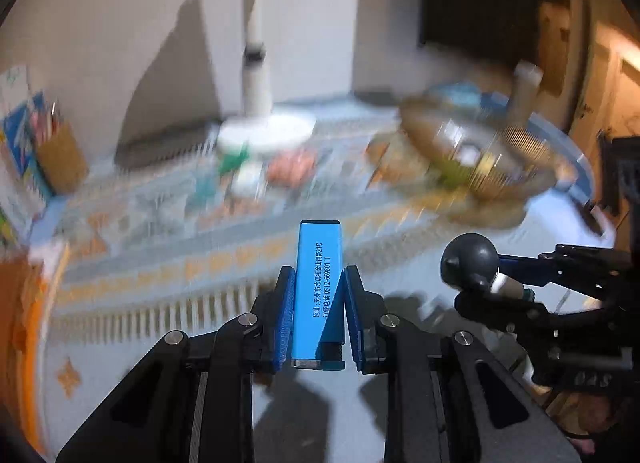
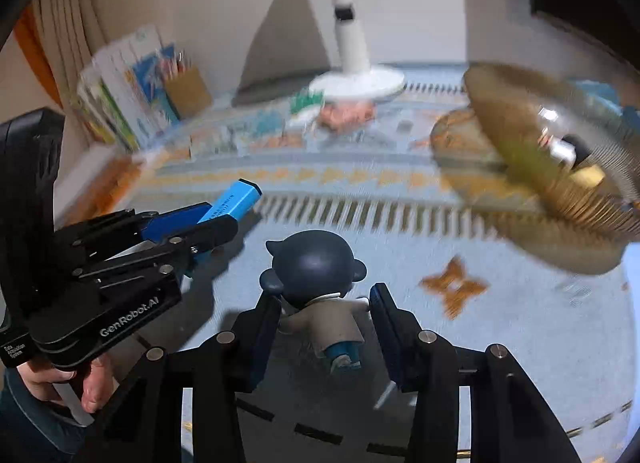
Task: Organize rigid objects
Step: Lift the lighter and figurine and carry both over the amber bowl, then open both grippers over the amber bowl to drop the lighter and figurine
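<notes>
My left gripper (image 1: 316,283) is shut on a blue rectangular lighter-like box (image 1: 320,283) with printed text, held above the table; it also shows in the right wrist view (image 2: 234,201). My right gripper (image 2: 324,299) is shut on a small figurine (image 2: 316,275) with a dark round head and beige coat, gripped by its outstretched arms. The figurine also shows at the right of the left wrist view (image 1: 472,259). A round woven basket (image 2: 560,167) holding several small items sits at the right, blurred; it shows in the left wrist view too (image 1: 480,151).
A white lamp base (image 2: 356,83) stands at the back. Books and a pencil holder (image 2: 188,91) sit at the back left. Small blurred items (image 2: 344,113) lie near the lamp. The patterned blue tablecloth (image 2: 520,343) covers the table.
</notes>
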Demonstrator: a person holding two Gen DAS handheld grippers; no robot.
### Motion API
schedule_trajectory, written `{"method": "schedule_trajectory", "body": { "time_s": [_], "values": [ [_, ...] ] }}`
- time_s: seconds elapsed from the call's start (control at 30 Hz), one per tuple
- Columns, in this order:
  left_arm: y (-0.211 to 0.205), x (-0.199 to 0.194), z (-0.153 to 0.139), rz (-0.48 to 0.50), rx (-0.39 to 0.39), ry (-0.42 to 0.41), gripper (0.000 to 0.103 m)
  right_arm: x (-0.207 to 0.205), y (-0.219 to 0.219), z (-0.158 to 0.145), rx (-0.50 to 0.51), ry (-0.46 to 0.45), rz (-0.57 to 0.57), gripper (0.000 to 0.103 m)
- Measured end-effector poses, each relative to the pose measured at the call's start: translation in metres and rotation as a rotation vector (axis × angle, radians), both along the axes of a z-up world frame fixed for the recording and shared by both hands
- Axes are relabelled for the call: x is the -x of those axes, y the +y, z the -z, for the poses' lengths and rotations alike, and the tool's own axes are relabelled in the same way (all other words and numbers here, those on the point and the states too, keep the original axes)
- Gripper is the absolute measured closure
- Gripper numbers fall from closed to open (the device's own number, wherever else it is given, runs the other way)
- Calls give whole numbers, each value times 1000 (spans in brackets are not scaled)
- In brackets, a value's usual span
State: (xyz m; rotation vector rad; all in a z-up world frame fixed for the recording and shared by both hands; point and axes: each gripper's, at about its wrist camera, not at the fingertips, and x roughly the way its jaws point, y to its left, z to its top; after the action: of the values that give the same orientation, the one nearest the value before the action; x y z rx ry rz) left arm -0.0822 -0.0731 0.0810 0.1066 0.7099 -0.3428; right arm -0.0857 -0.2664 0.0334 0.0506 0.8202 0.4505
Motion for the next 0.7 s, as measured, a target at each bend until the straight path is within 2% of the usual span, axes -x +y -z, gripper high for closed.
{"method": "schedule_trajectory", "body": {
  "time_s": [0.1,0.2,0.27,0.33,0.47,0.6,0.7],
  "values": [
    [-19,-11,-46,52,45,-88,82,-3,-42,-46,-20,-97,96,58],
    [-45,-30,-82,111,104,-145,82,-8,-90,-83,4,-175,240,58],
    [-66,-45,-98,151,134,-157,82,-20,-128,-103,25,-204,343,58],
    [-91,-61,-106,185,130,-177,82,-34,-163,-113,57,-219,439,58],
    [-139,-94,-92,248,119,-132,82,-60,-211,-109,73,-174,534,58],
    [-181,-120,-46,258,36,-64,82,-88,-239,-88,61,-87,564,58],
    [-193,-133,-20,273,32,1,82,-100,-244,-68,68,-37,566,58]
  ]
}}
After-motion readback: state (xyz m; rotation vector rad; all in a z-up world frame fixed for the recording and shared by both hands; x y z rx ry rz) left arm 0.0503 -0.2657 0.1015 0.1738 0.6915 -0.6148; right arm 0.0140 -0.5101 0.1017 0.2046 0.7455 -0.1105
